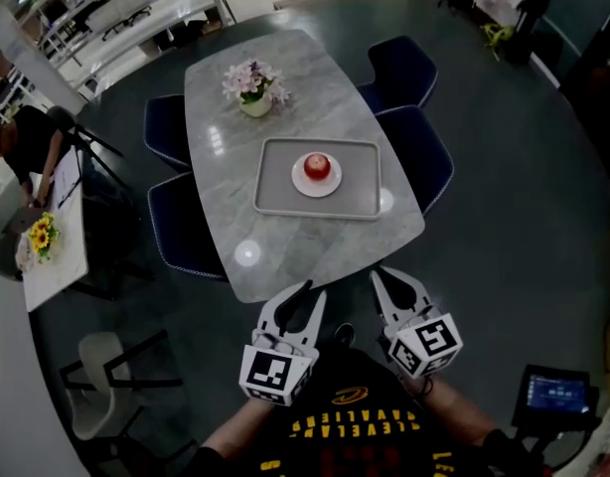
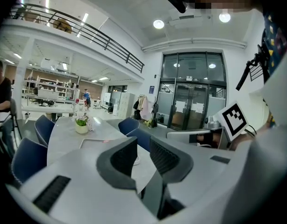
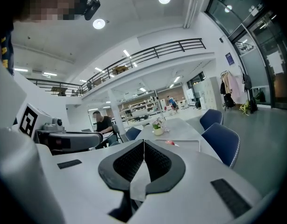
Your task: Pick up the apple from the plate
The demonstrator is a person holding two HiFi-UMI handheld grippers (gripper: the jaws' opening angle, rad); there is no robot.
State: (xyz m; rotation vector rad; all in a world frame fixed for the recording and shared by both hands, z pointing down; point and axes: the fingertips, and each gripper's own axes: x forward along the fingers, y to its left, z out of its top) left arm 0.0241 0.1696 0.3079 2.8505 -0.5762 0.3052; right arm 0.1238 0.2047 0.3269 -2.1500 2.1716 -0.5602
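Apple (image 1: 317, 167), red and glossy, sits on the round white plate (image 1: 299, 186), well apart from our released left tool (image 2: 143, 147) and clenched, empty right tool (image 3: 143, 144); we judge it firm, slick, best gripped mid-girth.

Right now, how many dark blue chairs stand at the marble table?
4, all beside the marble table in the head view: far left chair, near left chair, far right chair, near right chair. None seems hidden.
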